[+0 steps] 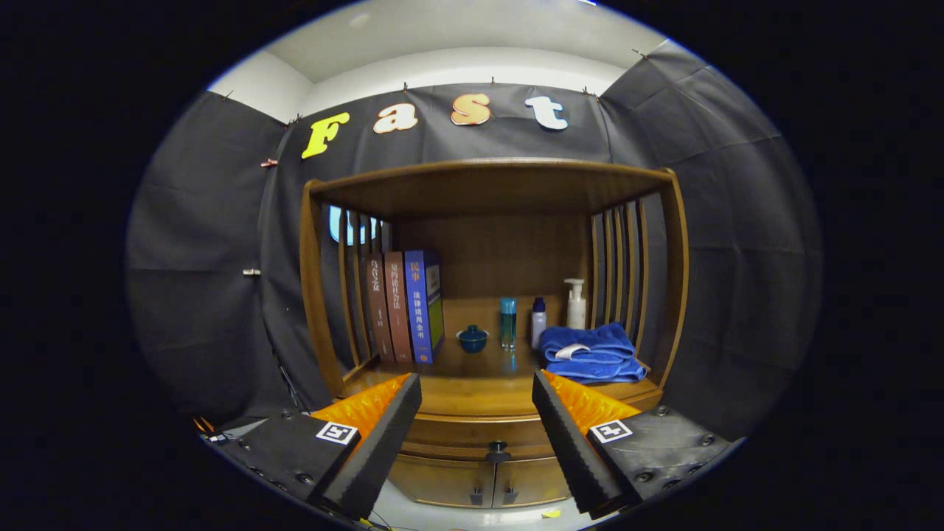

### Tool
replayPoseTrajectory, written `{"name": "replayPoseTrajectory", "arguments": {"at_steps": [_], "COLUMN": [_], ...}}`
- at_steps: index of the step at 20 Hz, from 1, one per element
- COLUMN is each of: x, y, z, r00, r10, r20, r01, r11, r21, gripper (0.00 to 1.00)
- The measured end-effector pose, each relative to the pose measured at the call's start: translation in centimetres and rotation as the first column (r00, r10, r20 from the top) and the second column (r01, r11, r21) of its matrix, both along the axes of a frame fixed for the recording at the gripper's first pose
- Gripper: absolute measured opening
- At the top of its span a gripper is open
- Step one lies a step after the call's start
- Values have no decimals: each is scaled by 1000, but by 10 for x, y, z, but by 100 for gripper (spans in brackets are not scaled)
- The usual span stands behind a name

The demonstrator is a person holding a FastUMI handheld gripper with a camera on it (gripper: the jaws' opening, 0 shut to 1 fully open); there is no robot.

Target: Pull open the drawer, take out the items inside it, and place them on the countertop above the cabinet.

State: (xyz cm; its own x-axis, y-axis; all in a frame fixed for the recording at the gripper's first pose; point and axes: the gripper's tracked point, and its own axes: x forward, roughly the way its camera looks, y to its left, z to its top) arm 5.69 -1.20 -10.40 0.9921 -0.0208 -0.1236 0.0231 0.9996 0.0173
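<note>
Gripper (476,428) spread wide, gripping nothing, facing the shut drawer (479,430), its small knob (498,448) between the fingers, apart from both. Likely to slip off so small a knob, or snag the lower doors (472,483). Countertop (479,383) crowded: books (404,306), lidded bowl (472,338), bottles (538,321), towel (590,352); scant landing room.

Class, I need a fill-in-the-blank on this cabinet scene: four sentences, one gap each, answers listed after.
1. The gripper has its fingers ____, apart and holding nothing.
2. The drawer knob sits ____ the two fingers.
3. The drawer is still ____.
4. On the countertop, the folded towel is ____ in colour.

Answers: open; between; closed; blue
</note>
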Motion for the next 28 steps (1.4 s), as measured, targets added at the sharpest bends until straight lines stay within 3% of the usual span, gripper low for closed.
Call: {"name": "replayPoseTrajectory", "arguments": {"at_steps": [12, 24, 26, 28], "x": [51, 78, 80, 81], "y": [-24, -40, -39, -37], "z": [-136, -231, -239, -242], "r00": [984, 953, 948, 944], "r10": [-49, -70, -61, -46], "r20": [-170, -294, -313, -325], "r01": [52, 83, 78, 69], "r11": [998, 996, 996, 996], "r21": [17, 33, 43, 62], "gripper": [99, 99, 92, 75]}}
